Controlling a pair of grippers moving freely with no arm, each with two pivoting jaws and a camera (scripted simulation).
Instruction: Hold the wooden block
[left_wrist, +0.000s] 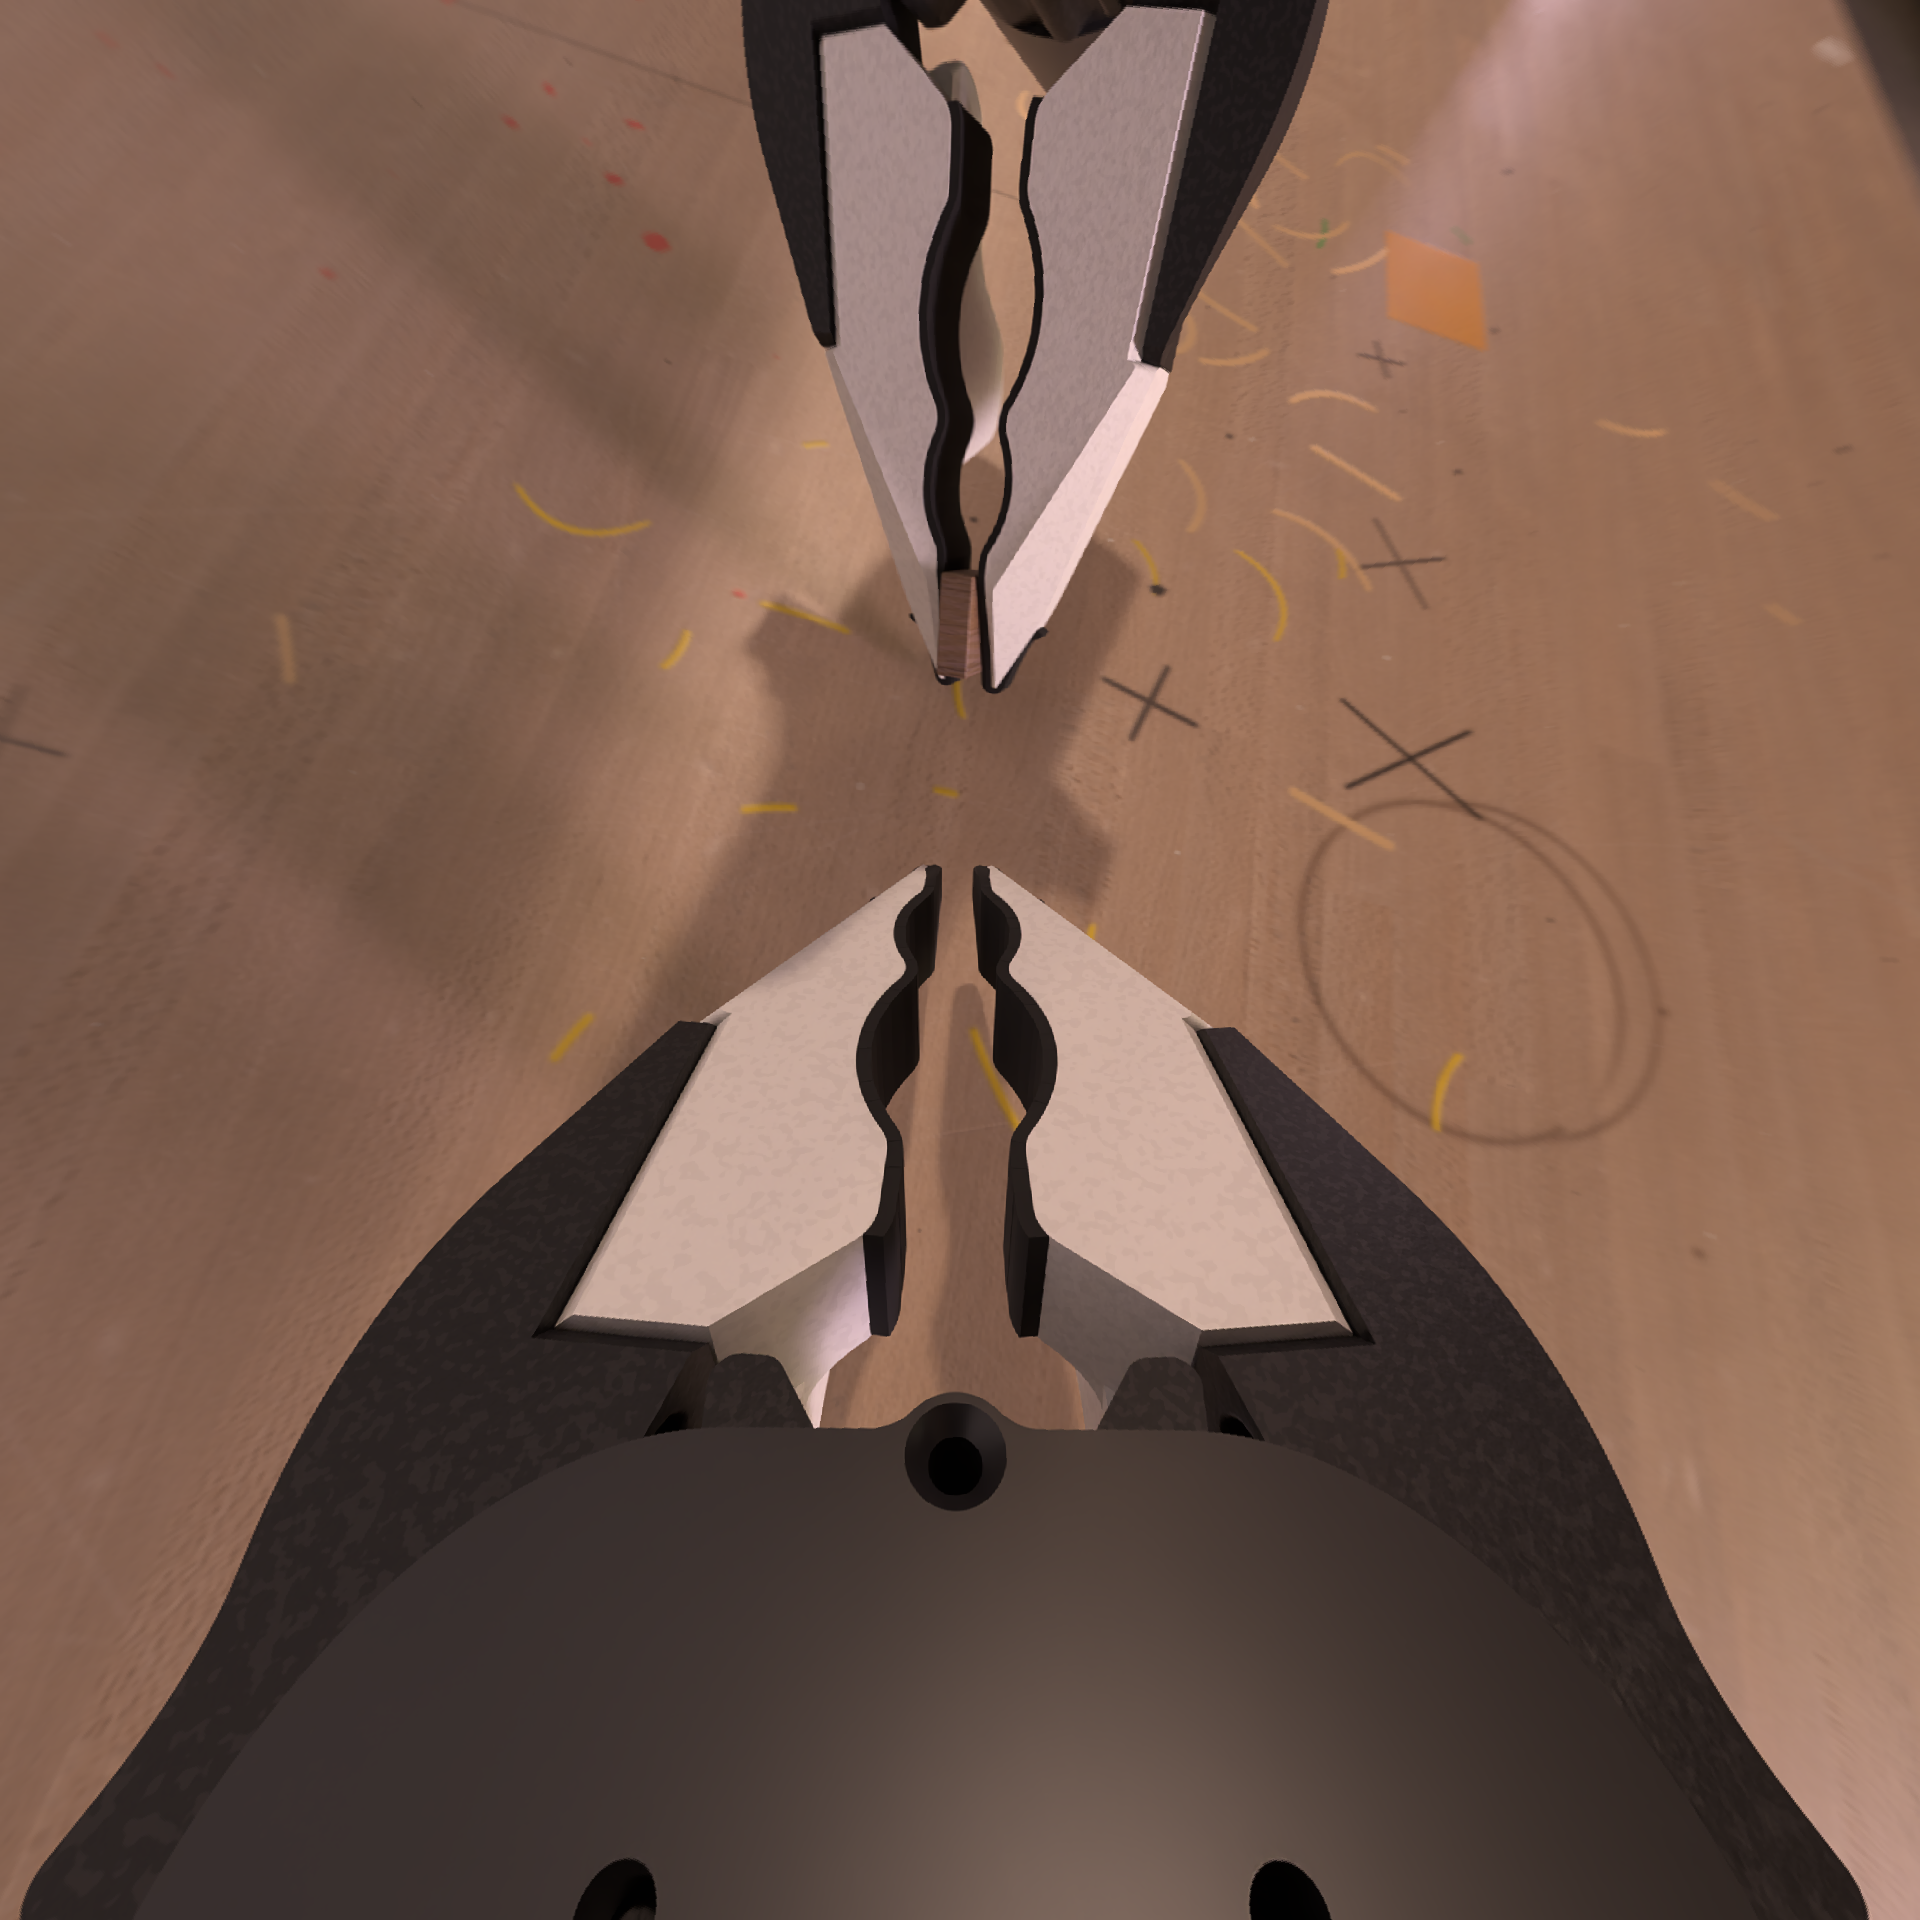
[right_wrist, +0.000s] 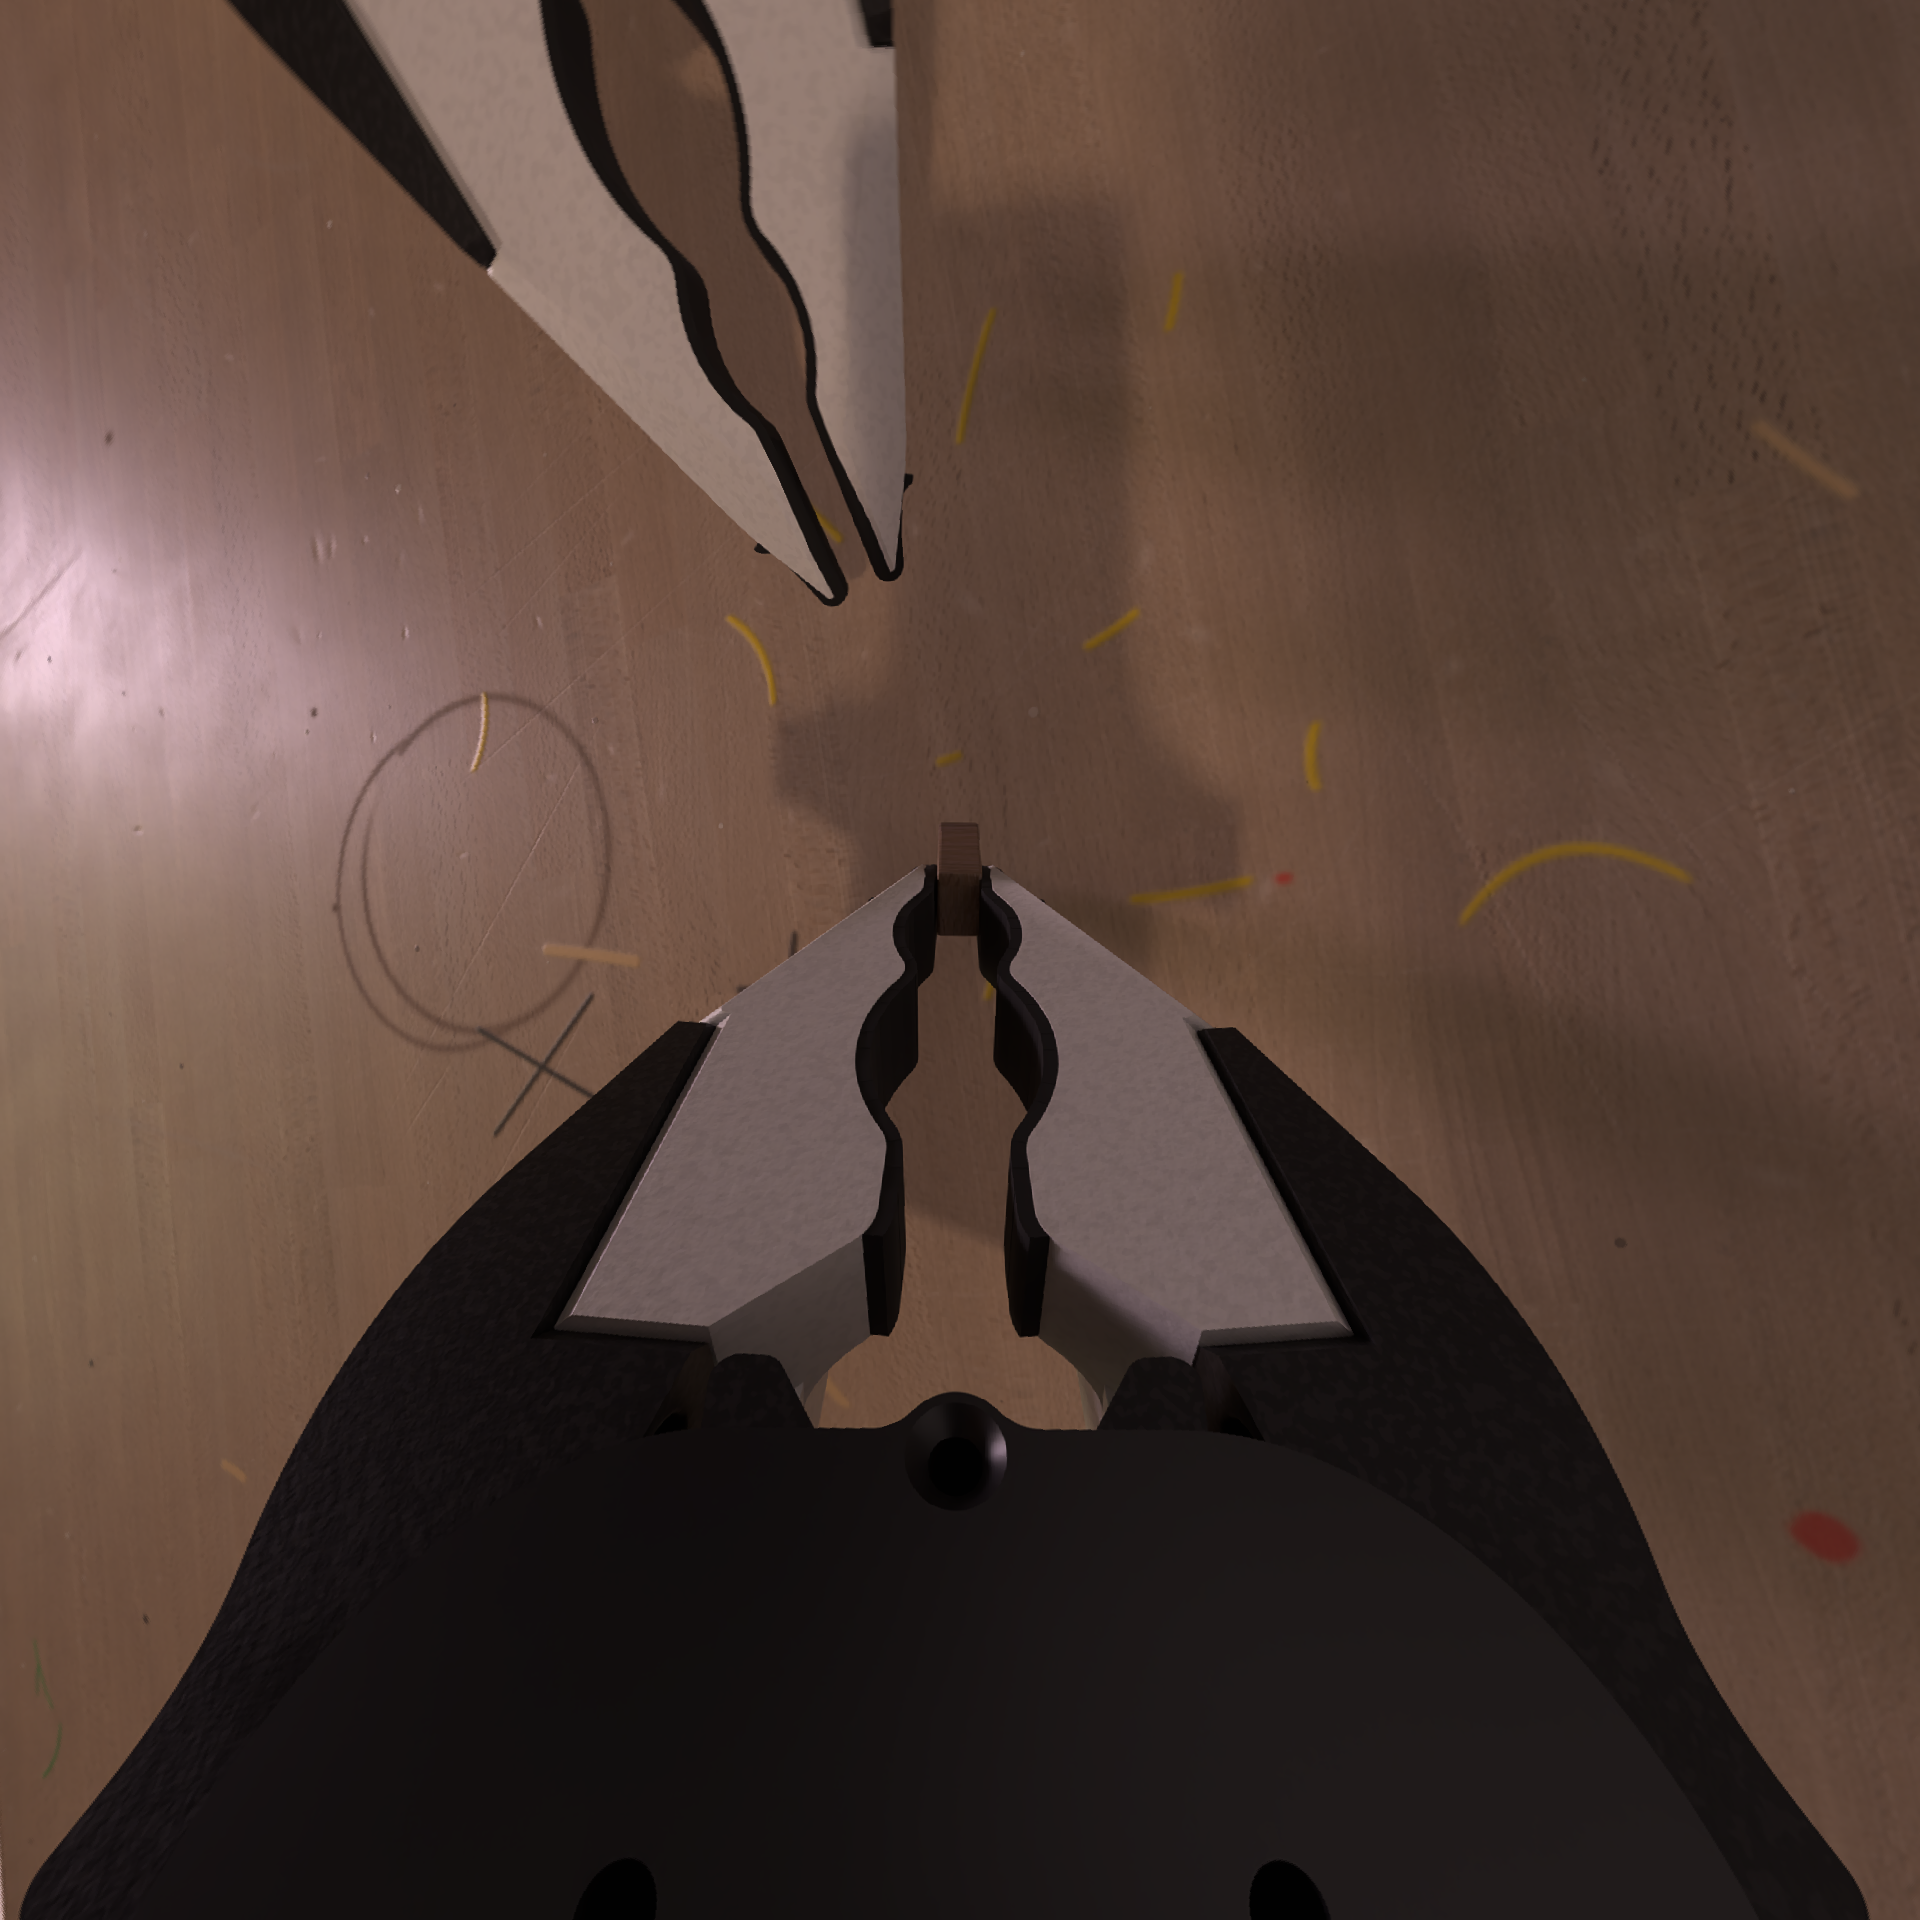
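Surface: a wooden worktop (left_wrist: 416, 727), light brown, scuffed; marked with pencilled crosses and a double pencilled circle (right_wrist: 473, 868), flecked with red paint spots and scattered yellow shavings. An orange paper square (left_wrist: 1436, 288) lies well off to one side in the left wrist view.

Item, task object: wooden block (right_wrist: 959, 878), small, brown, end grain showing. Location: pinched at the very tips of the right gripper (right_wrist: 957, 883), protruding a little beyond them, seemingly clear of the worktop. The same block (left_wrist: 956, 632) shows in the left wrist view, between the tips of the right gripper (left_wrist: 964, 665) opposite.

Item, right gripper: jaws drawn in narrow, both pads touching the block's side faces; the scalloped inner recesses behind the tips stand vacant.

Item, left gripper (left_wrist: 956, 878): jaws nearly together, a thin slit between the tips, nothing in them, touching nothing. It points at the right gripper tip to tip, apart from the block.

Progress, by judgement: grasp made and block apparently lifted; the hold is the task, so what remains is keeping it. The grip is shallow, at the tip ends only, and could slip.
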